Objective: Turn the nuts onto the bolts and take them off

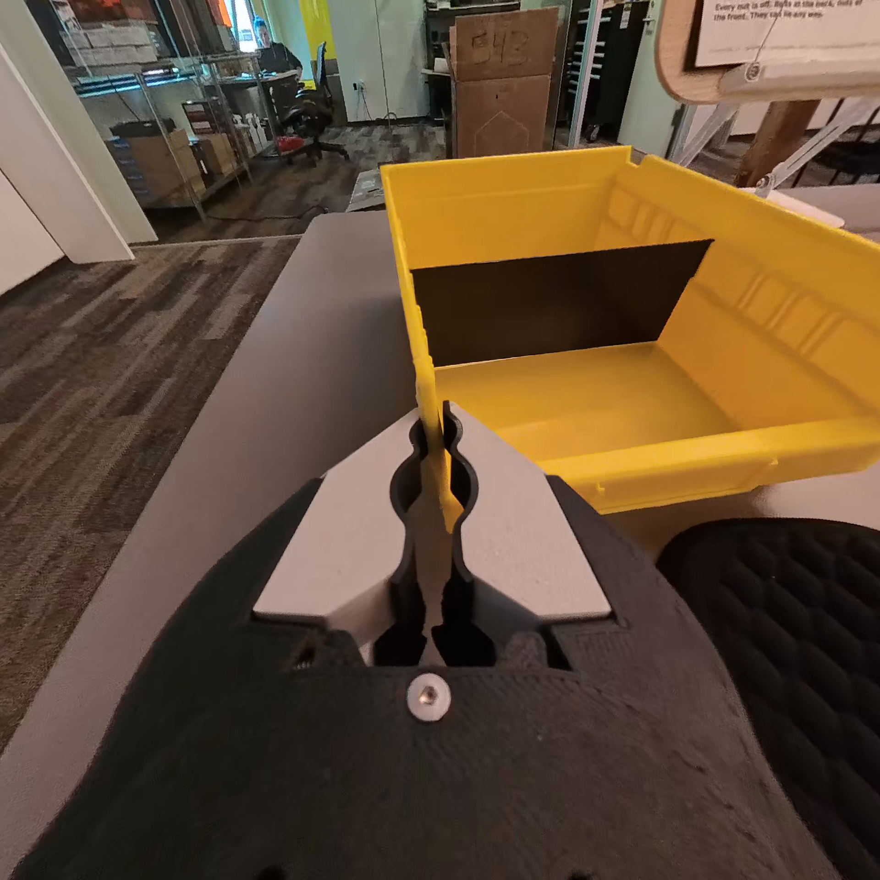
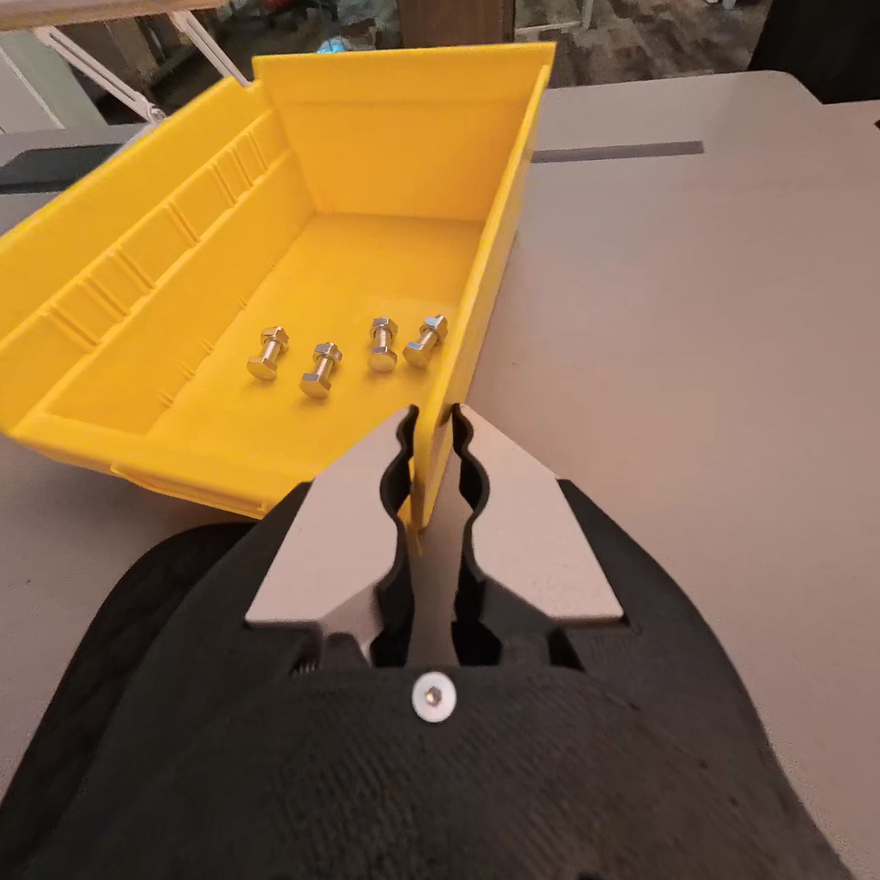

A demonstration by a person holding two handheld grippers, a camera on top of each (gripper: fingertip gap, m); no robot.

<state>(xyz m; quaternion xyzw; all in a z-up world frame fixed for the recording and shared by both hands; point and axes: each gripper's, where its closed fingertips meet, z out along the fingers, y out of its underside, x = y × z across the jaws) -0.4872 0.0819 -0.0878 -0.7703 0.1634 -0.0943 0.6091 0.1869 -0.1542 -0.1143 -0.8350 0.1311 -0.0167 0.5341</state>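
Note:
Several brass-coloured bolts (image 2: 321, 369), each with a nut on its shaft, lie on the floor of a yellow bin (image 2: 405, 143) near its right wall. My right gripper (image 2: 435, 412) is closed around that right wall at the front corner. In the left wrist view a yellow bin (image 1: 500, 171) has a black divider (image 1: 547, 305); no bolts show there. My left gripper (image 1: 432, 414) is shut on its left wall near the front. I cannot tell whether both views show the same bin. The other gripper's black body shows at the lower right (image 1: 785, 666) and lower left (image 2: 133, 619).
The bin stands on a grey table (image 2: 666, 381) with a dark strip (image 2: 619, 151) behind it. The table's left edge (image 1: 266, 333) drops to carpet. A wooden board with a sheet (image 1: 762, 47) stands at the back right. A person sits far back in the room. The gap from one gripper's tips to the other's is roughly 70 cm.

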